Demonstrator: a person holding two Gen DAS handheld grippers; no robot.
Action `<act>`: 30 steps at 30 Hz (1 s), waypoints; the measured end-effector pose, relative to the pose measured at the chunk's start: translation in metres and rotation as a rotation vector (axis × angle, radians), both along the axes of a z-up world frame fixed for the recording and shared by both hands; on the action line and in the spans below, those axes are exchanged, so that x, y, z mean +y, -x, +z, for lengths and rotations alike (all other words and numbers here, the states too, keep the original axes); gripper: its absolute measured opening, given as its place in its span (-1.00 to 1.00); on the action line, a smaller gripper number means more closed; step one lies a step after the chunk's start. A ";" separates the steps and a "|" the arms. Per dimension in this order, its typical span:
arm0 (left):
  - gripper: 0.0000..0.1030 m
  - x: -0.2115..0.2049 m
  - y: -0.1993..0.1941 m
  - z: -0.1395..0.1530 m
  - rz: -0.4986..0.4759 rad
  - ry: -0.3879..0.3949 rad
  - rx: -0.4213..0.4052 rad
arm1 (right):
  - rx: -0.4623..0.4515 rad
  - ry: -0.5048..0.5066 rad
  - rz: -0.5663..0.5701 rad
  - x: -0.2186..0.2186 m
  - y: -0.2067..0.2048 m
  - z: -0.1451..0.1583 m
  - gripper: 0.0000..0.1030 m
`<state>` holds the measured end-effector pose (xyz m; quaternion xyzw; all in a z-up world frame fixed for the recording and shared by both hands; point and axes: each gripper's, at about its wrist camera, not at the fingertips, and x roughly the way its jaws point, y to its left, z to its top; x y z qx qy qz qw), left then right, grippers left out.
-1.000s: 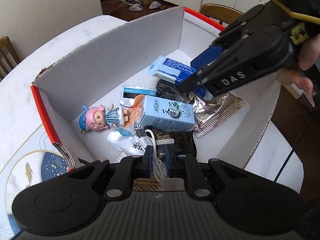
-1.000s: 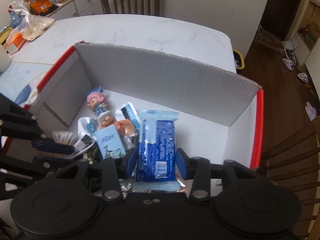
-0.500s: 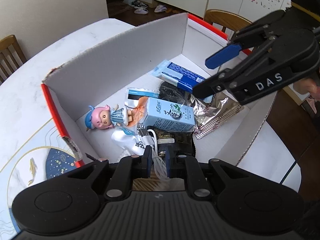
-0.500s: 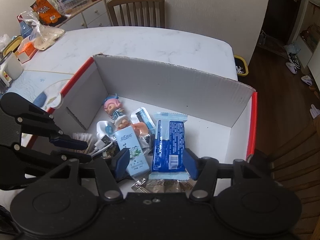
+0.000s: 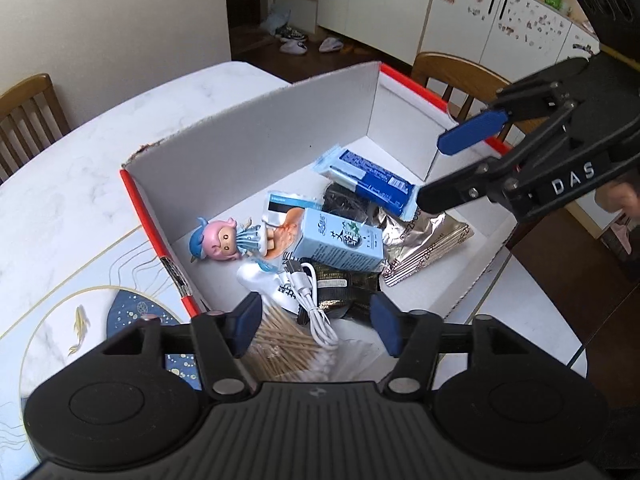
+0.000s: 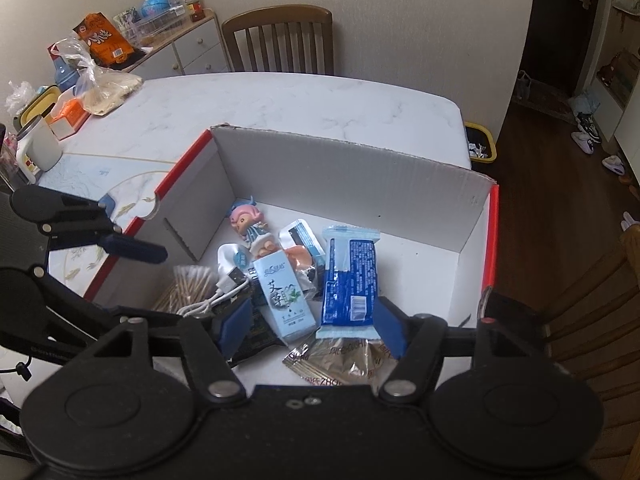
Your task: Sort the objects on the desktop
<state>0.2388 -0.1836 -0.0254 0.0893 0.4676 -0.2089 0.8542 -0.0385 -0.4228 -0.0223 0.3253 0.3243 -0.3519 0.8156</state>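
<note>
Both tongs, left [image 5: 316, 322] and right [image 6: 314, 326], hung spread and empty above the white cardboard box [image 6: 344, 172]; one blue wrapped packet [image 6: 350, 280] lay beneath the right.

Soft even daylight, both views sharp at centre with heavy fisheye bending at edges, mild glare on the foil pack [image 5: 428, 240], dim doorway [image 6: 560, 32] far right, shadows faint inside the box [image 6: 344, 168].

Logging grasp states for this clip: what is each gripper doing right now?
Left gripper: open, holding nothing, above the cotton swabs.
Right gripper: open, holding nothing, above the blue packet.
</note>
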 end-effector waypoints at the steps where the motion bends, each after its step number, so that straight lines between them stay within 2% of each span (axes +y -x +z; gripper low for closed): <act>1: 0.16 0.000 0.001 0.001 0.001 0.006 -0.002 | -0.002 0.001 -0.001 0.002 0.001 0.001 0.34; 7: 0.17 0.003 0.008 0.009 0.016 0.023 -0.017 | -0.017 0.010 -0.003 0.015 0.002 0.006 0.41; 13: 0.27 0.006 0.016 0.016 0.019 0.031 -0.033 | -0.033 0.029 -0.012 0.027 0.001 0.015 0.48; 17: 0.41 0.009 0.021 0.018 0.026 0.029 -0.046 | -0.034 0.042 -0.018 0.035 0.001 0.019 0.51; 20: 0.44 0.012 0.026 0.021 0.028 0.039 -0.052 | -0.036 0.049 -0.026 0.040 0.001 0.022 0.55; 23: 0.66 0.013 0.033 0.025 0.034 0.020 -0.080 | -0.040 0.054 -0.033 0.045 0.000 0.025 0.59; 30: 0.66 0.024 0.041 0.030 0.068 0.029 -0.096 | -0.056 0.086 -0.038 0.056 -0.006 0.033 0.82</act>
